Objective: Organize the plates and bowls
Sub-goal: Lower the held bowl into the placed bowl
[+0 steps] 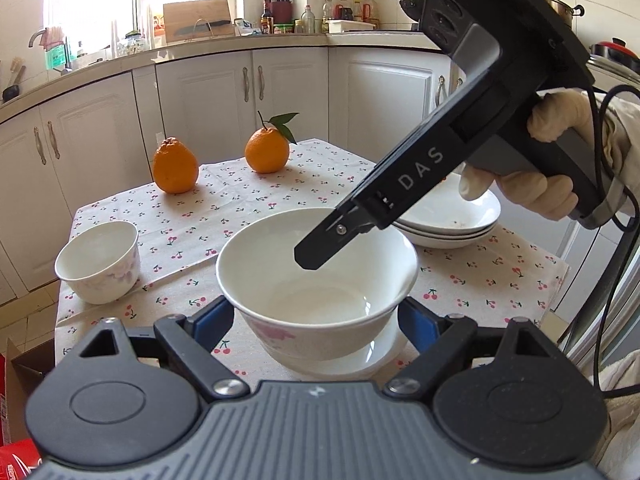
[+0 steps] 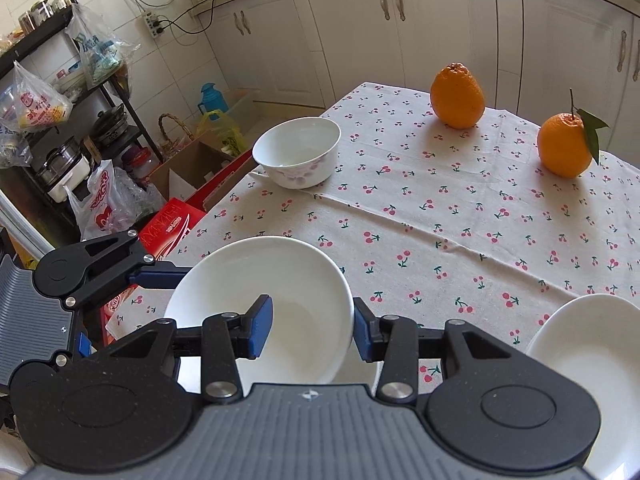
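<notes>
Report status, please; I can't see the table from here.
Left gripper clamped across flowered bowl. Right gripper pinching its rim. Bowl over a white plate. Plate stack right, small bowl left, both apart.

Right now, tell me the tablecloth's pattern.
The tablecloth is cream with small pink-red cherries on green stems, clearest in the right wrist view.

counted two bowls: a large white bowl (image 1: 316, 280) and a small flowered bowl (image 1: 98, 261). counted one stack of shallow plates (image 1: 452, 222), seemingly three, though exact number hard to tell. counted two oranges: a plain orange (image 1: 175, 166) and a leafed orange (image 1: 267, 151). counted one cherry-print tablecloth (image 1: 248, 204).
</notes>
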`<action>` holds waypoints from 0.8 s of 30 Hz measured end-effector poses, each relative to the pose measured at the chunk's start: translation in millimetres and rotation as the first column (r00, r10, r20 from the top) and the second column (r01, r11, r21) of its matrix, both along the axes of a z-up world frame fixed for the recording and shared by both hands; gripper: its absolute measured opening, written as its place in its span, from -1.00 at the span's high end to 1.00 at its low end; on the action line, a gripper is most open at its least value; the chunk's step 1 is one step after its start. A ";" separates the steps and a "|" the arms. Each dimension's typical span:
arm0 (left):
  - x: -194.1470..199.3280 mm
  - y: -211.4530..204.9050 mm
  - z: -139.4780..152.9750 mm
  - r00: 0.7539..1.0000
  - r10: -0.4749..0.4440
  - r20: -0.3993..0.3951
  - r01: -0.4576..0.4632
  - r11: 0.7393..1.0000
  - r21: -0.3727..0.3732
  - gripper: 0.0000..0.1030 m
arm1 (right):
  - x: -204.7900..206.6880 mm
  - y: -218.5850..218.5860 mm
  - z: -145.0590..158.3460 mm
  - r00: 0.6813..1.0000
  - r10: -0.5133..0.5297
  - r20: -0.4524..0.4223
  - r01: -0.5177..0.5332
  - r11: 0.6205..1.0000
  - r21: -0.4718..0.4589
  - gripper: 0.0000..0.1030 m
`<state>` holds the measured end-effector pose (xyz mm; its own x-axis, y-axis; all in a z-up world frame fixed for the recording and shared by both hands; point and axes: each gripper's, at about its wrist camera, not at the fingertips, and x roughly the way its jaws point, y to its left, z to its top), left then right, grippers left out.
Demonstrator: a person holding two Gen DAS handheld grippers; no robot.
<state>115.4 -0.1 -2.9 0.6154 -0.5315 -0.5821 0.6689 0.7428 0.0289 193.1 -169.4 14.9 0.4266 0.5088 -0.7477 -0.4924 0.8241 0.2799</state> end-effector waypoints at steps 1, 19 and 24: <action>0.3 -0.6 -0.6 1.000 -0.001 -0.003 0.001 1.000 -0.001 -0.72 | -0.5 -0.7 -0.3 1.000 -0.002 -0.001 0.002 1.000 0.002 0.07; 6.3 -7.9 -16.0 0.998 -0.022 -0.053 0.023 1.000 0.015 -0.72 | -3.6 -6.8 -12.4 1.000 -0.014 -0.026 0.013 1.000 -0.015 0.06; 7.3 -8.6 -17.1 0.998 -0.026 -0.055 0.027 0.999 0.018 -0.72 | -2.5 -6.3 -15.3 0.999 -0.014 -0.030 0.014 1.000 -0.021 0.05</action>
